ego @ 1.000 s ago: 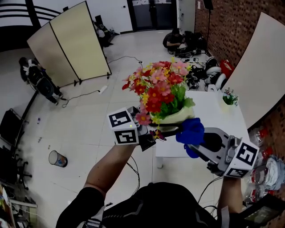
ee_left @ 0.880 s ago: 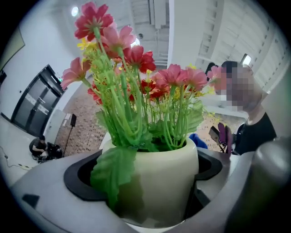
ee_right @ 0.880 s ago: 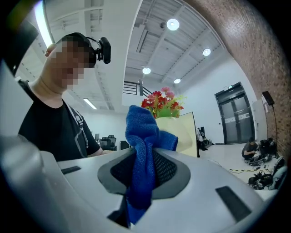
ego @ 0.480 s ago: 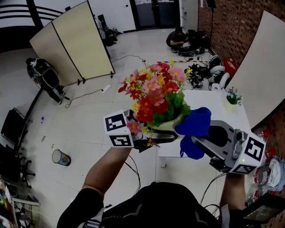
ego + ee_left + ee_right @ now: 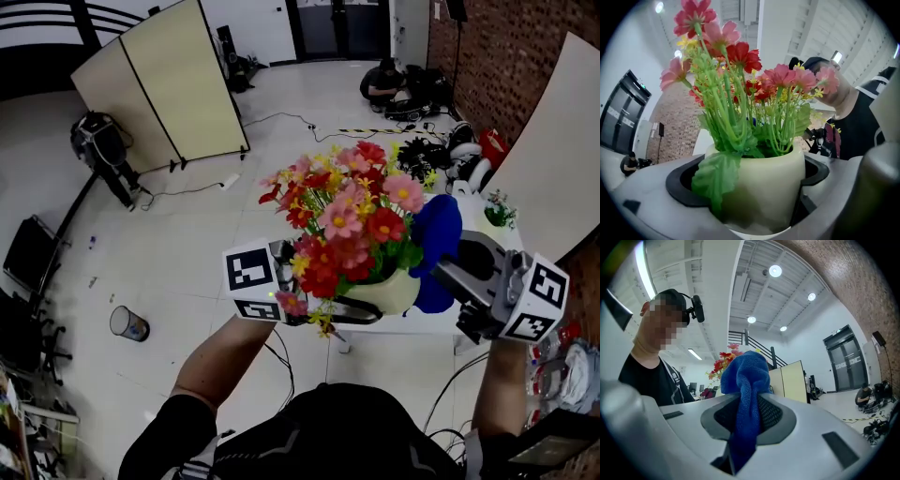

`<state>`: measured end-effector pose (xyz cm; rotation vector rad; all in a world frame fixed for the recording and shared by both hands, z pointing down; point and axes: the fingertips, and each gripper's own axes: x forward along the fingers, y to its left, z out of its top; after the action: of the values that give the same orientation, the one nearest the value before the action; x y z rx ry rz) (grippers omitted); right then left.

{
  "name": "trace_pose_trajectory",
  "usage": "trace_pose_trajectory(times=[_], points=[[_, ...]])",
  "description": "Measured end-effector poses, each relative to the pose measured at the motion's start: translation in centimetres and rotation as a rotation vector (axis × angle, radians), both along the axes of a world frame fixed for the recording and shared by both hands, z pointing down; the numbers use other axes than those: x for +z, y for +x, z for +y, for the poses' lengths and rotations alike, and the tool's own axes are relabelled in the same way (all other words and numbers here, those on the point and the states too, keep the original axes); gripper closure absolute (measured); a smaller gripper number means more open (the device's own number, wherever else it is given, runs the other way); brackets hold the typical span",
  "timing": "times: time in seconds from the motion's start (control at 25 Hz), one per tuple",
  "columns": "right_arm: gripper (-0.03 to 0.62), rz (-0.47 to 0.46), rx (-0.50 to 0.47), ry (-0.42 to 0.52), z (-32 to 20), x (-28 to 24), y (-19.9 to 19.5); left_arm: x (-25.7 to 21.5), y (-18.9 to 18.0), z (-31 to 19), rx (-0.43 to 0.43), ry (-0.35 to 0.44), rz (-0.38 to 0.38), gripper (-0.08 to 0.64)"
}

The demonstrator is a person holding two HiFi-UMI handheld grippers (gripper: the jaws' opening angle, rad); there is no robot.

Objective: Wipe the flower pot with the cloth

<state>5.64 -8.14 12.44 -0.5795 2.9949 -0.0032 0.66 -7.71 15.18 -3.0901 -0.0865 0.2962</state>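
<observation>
— Rightward both had drifted: the left gripper [image 5: 361,309] clamped the cream rounded flower pot [image 5: 392,292] aloft before the white worktop [image 5: 475,214]; the bunched blue terry cloth [image 5: 437,242], pinched in the right gripper [image 5: 448,274], lay against its right side.
— Risk?
— Pushing hard could, I judged, twist the pot loose.
— Its look?
— Smooth, packed with red and pink flowers [image 5: 352,220].

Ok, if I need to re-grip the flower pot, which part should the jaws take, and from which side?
Take the flower pot across its smooth cream wall, below the rim, coming in level from the side, as the left gripper holds it now. The flowers and a drooping leaf crowd the top, so an approach from above would probably foul them.
</observation>
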Motion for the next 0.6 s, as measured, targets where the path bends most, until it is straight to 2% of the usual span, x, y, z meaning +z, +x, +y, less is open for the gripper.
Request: trace_pose_trajectory(times=[0.24,0.4,0.48,0.6], points=[[0.526,0.024,-0.01,-0.05,-1.1,1.5,-0.2,1.1,0.4,1.8,-0.004,0.069,-0.069,-0.008],[0.526,-0.003,-0.017,-0.052,-2.5,1.6,0.2,1.7,0.7,3.6,0.048,0.086,-0.099,-0.008],[0.526,0.004,-0.077,-0.039,-3.3,1.3,-1.1,1.5,0.6,3.8,0.073,0.082,-0.105,-0.008],[0.526,0.063,-0.205,-0.038,-3.5,1.7,-3.7,1.4,0.4,3.8,0.105,0.069,-0.1,-0.008]])
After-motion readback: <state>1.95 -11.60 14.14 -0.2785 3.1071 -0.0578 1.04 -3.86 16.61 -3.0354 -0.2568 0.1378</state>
